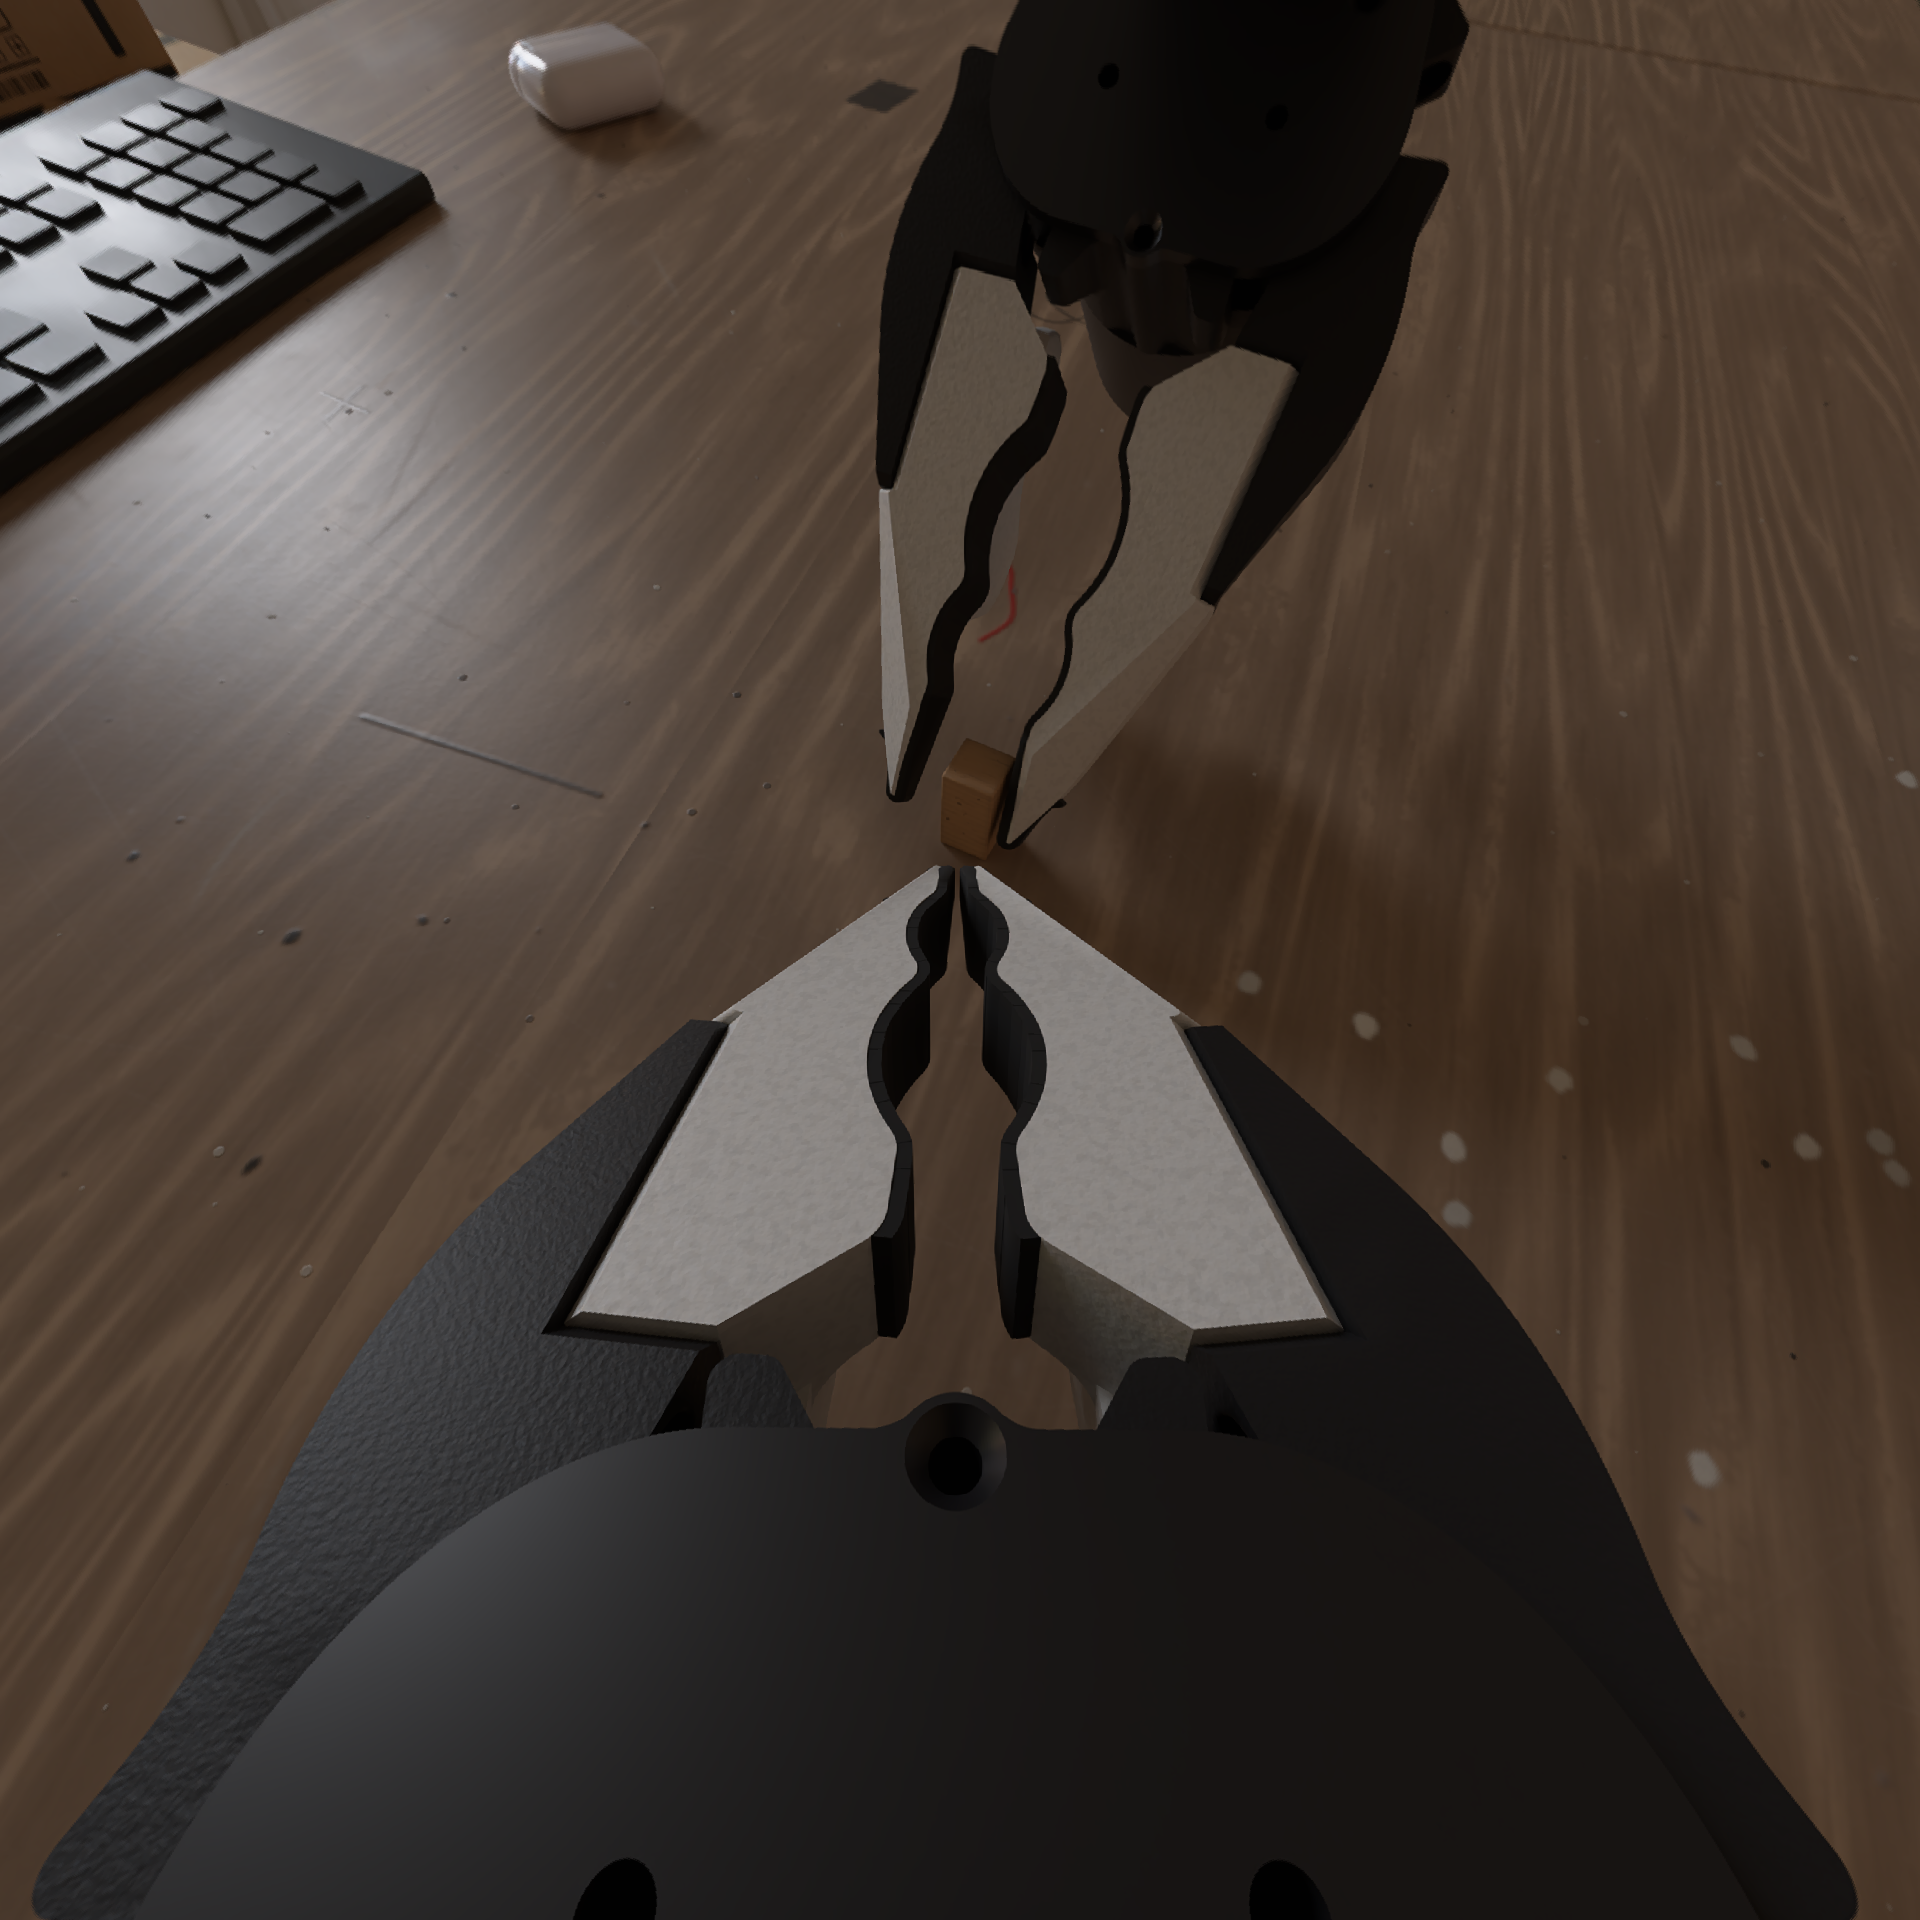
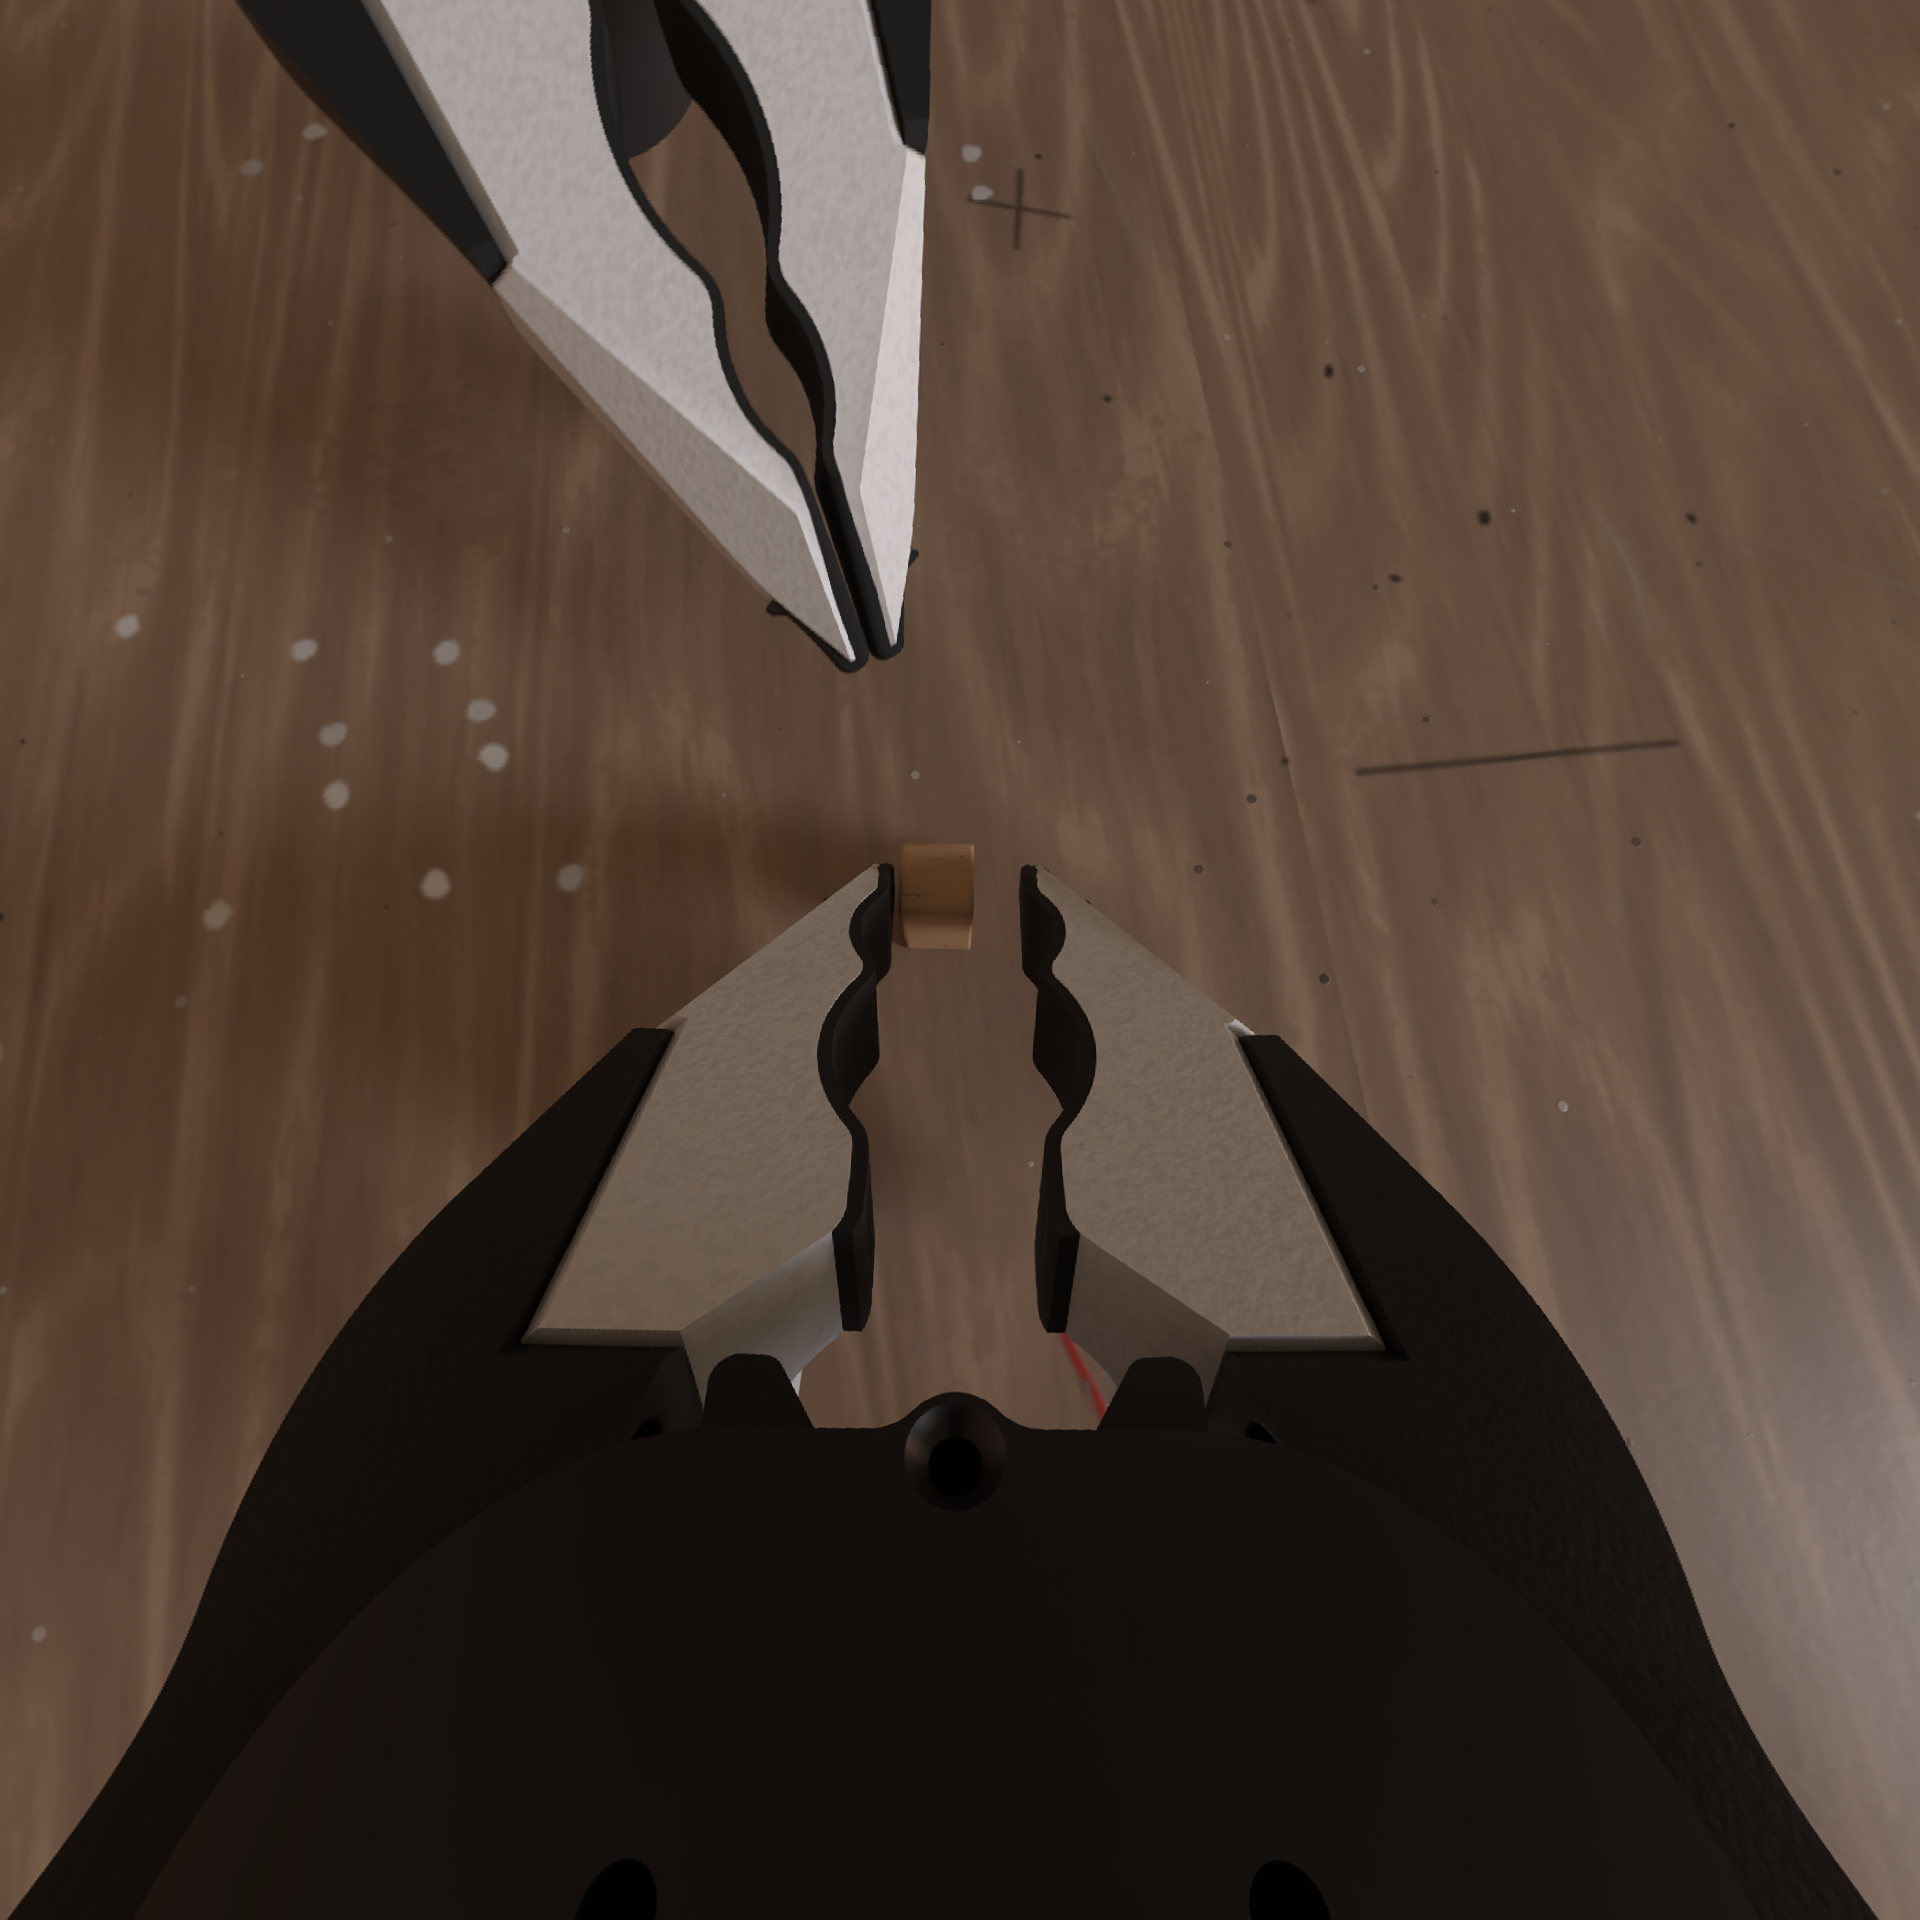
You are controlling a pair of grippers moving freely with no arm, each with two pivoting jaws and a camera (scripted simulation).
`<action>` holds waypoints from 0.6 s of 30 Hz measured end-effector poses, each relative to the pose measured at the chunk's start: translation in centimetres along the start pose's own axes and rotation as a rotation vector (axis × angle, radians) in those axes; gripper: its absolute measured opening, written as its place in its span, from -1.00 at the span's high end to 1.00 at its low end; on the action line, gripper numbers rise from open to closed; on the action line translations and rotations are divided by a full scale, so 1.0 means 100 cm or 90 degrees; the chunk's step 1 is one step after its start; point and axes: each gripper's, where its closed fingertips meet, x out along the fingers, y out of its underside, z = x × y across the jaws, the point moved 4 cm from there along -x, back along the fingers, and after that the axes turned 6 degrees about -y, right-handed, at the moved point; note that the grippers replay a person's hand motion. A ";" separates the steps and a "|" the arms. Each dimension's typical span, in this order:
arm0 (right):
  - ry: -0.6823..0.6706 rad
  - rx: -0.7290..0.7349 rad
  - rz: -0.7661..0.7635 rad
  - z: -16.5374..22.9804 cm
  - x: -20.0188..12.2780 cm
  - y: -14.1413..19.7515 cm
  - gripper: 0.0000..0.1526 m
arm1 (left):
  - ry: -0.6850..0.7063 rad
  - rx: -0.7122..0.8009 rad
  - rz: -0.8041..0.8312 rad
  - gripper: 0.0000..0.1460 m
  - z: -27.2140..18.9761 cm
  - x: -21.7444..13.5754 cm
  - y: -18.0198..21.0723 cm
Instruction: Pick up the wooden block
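Note:
The wooden block (image 2: pixel 937 896) is a small tan cube standing on the wooden table (image 2: pixel 1455 520). My right gripper (image 2: pixel 956 878) is open with its fingertips on either side of the block; the left finger touches it and a gap shows at the right finger. In the left wrist view the block (image 1: pixel 974 800) stands between the right gripper's (image 1: pixel 956 816) open tips, low at the table. My left gripper (image 1: pixel 957 873) is shut and empty, its tips just short of the block. It also shows in the right wrist view (image 2: pixel 868 655), pointing down beyond the block.
A black keyboard (image 1: pixel 156 229) lies at the far left. A small white case (image 1: pixel 585 75) sits beyond it, and the corner of a cardboard box (image 1: pixel 62 42) shows at the top left. The table (image 1: pixel 1558 727) has scratch marks and pale specks.

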 end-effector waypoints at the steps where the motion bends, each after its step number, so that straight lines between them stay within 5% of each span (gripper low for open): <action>1: -0.002 0.006 0.000 0.000 0.001 0.000 0.70 | 0.001 0.001 0.006 0.99 0.000 0.001 0.001; 7: 0.010 -0.007 -0.008 0.003 0.001 0.002 0.72 | 0.001 0.001 0.023 0.99 0.000 0.003 0.002; 12: 0.015 -0.010 -0.020 0.002 -0.004 0.004 0.48 | -0.003 -0.024 0.009 0.99 0.004 0.001 0.001; 18: 0.011 -0.013 -0.014 0.001 -0.007 0.003 0.73 | -0.002 -0.022 0.013 0.99 0.003 0.001 0.001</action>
